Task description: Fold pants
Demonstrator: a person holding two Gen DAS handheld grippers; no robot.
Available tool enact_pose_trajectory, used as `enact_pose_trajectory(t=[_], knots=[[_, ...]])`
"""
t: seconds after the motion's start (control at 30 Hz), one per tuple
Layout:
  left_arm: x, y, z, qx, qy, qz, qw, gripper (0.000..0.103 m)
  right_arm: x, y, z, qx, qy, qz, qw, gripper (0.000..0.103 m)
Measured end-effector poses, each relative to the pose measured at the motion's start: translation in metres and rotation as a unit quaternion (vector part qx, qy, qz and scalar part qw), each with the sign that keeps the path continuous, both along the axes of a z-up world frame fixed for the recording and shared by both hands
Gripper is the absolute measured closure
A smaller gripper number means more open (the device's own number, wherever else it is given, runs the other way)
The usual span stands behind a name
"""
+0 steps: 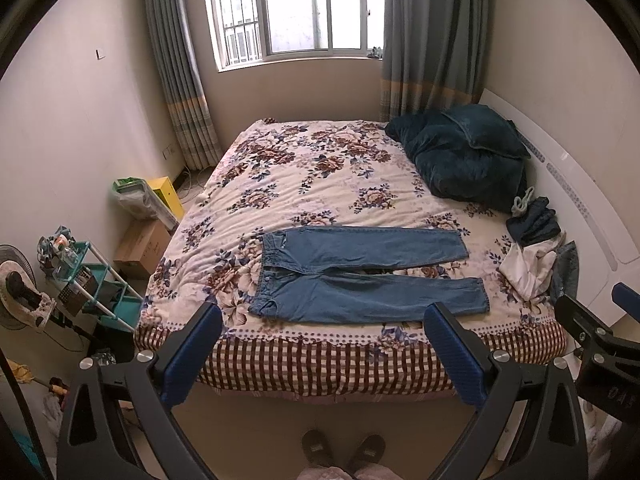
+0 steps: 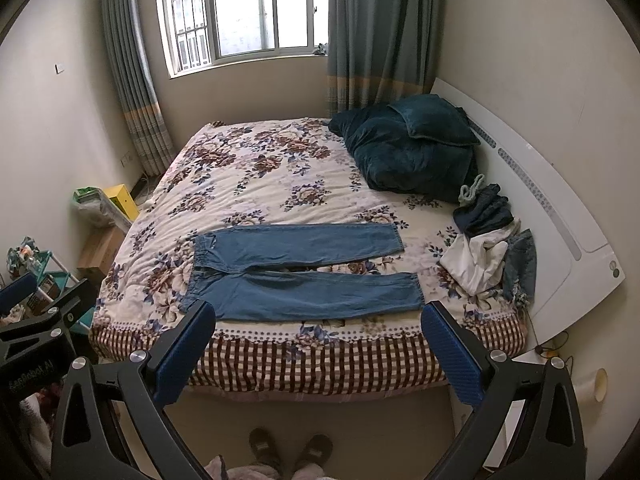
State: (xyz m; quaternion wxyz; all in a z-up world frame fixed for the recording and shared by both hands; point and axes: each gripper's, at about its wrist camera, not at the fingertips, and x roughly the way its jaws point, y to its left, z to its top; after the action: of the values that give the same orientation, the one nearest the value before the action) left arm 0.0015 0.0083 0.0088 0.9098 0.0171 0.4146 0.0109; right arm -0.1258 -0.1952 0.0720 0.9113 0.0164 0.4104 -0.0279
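Note:
Blue jeans lie flat and spread on the floral bedspread, waistband to the left, both legs running right with a narrow gap between them. They also show in the right wrist view. My left gripper is open and empty, held above the floor before the bed's near edge. My right gripper is open and empty too, beside the left one; it shows at the right edge of the left wrist view. Neither touches the jeans.
A dark teal quilt and pillow sit at the bed's far right. A pile of clothes lies by the white headboard. A teal rack, boxes and a fan stand left of the bed.

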Motion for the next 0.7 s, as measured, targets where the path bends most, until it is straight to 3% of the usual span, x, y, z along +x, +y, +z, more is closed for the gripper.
enact_pose_trajectory(t=[0.7], knots=[[-0.0036, -0.0060, 0.0043, -0.002, -0.007, -0.003, 1.0000, 0.000, -0.0037, 0.0076, -0.0030, 0.002, 0.000, -0.001, 1.000, 0.000]])
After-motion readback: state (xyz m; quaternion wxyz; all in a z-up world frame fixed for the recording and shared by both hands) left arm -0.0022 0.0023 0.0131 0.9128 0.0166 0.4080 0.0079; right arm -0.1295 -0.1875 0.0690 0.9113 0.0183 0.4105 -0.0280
